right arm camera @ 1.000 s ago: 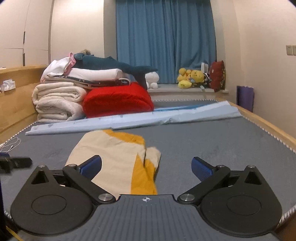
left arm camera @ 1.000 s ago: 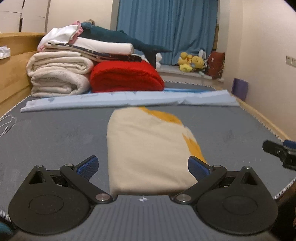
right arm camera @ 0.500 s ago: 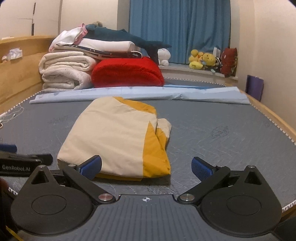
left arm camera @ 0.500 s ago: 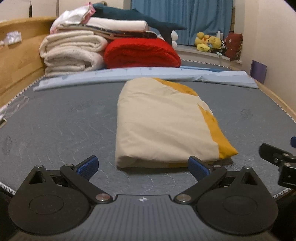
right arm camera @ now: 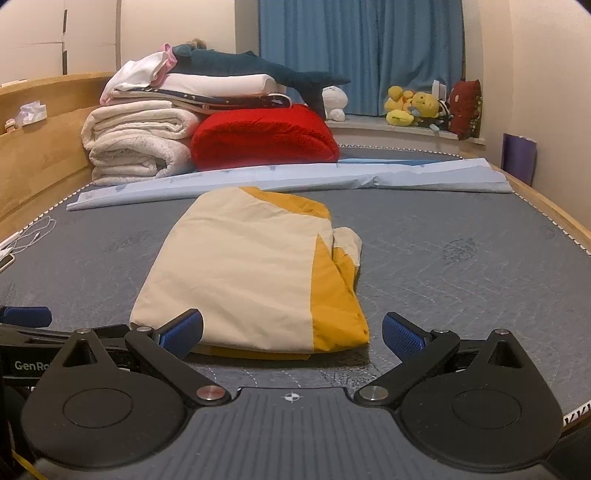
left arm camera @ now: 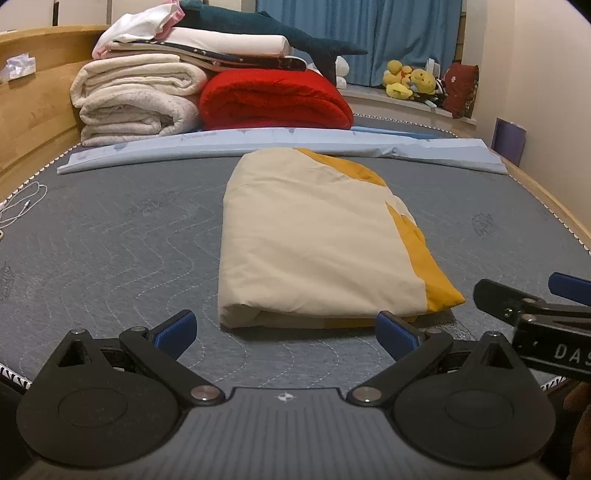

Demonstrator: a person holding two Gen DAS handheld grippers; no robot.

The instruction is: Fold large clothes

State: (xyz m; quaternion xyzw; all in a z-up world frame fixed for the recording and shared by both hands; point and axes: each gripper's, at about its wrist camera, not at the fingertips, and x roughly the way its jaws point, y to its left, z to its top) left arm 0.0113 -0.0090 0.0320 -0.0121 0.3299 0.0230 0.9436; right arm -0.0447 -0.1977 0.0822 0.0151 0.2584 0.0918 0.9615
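Note:
A cream and yellow garment (left arm camera: 314,240) lies folded into a rectangle on the grey mattress (left arm camera: 110,240); it also shows in the right wrist view (right arm camera: 255,269). My left gripper (left arm camera: 284,330) is open and empty, just short of the garment's near edge. My right gripper (right arm camera: 291,332) is open and empty, also at the near edge, a little above the mattress (right arm camera: 461,258). The right gripper shows at the right edge of the left wrist view (left arm camera: 532,306).
A folded light blue sheet (left arm camera: 258,142) lies across the mattress behind the garment. Stacked white blankets (left arm camera: 136,99), a red blanket (left arm camera: 273,99) and a plush shark (left arm camera: 280,29) sit at the back. A white cable (left arm camera: 22,203) lies at the left edge. Wooden bed frame (left arm camera: 33,110) on the left.
Both grippers have pulled back and up from the garment, which now lies wholly in front of the fingers. The garment itself has not moved.

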